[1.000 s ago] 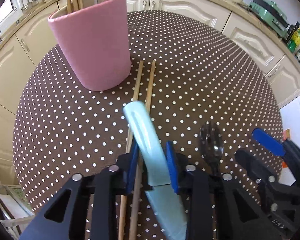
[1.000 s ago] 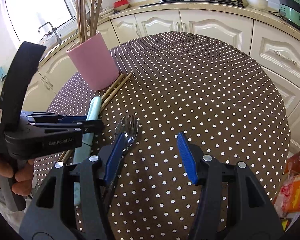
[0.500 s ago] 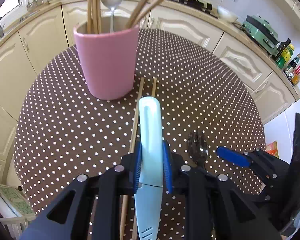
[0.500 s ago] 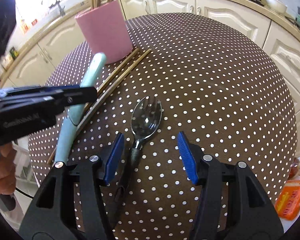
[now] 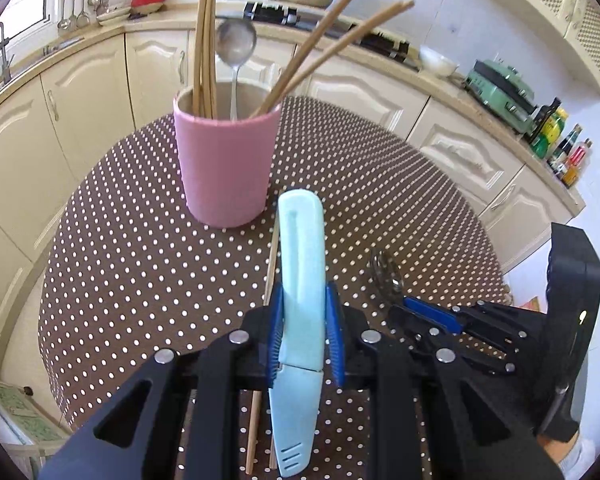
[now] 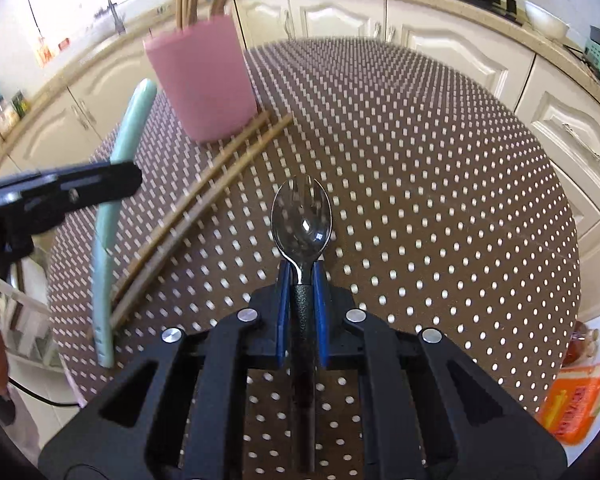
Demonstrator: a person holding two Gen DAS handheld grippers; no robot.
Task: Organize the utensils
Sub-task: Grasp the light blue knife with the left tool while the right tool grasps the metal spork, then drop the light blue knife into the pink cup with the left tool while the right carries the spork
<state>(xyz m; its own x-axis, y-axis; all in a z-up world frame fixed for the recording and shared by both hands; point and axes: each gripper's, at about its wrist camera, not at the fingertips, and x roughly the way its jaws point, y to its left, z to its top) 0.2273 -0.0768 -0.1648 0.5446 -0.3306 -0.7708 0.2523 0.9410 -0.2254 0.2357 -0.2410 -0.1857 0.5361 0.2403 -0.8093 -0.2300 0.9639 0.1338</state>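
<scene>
With wooden chopsticks and a steel ladle already standing in the pink cylindrical holder [image 5: 227,168], the left gripper [image 5: 303,330] fingers clamp the pale-blue sheathed knife [image 5: 301,276] lifted off the desk, the right gripper [image 6: 301,298], fingers having just closed, pinches the black-handled steel spork [image 6: 302,220], and two loose wooden chopsticks [image 6: 216,184] remain on the polka-dot desk [image 6: 440,184].

One pink holder [image 5: 226,168] is counted at 11 o'clock on the dotted table [image 5: 380,184]. Inside it, one metal ladle [image 5: 236,46] is seen; two chopsticks lean toward 1 o'clock, while the bundle at 11 o'clock cannot be counted exactly. Two loose chopsticks [image 6: 220,172] are laid side by side on the cloth. One pale blue sheathed knife [image 5: 302,280] and one metal spork [image 6: 302,220] are counted. Two grippers are present: the left gripper [image 5: 306,332] and the right gripper [image 6: 302,312].
</scene>
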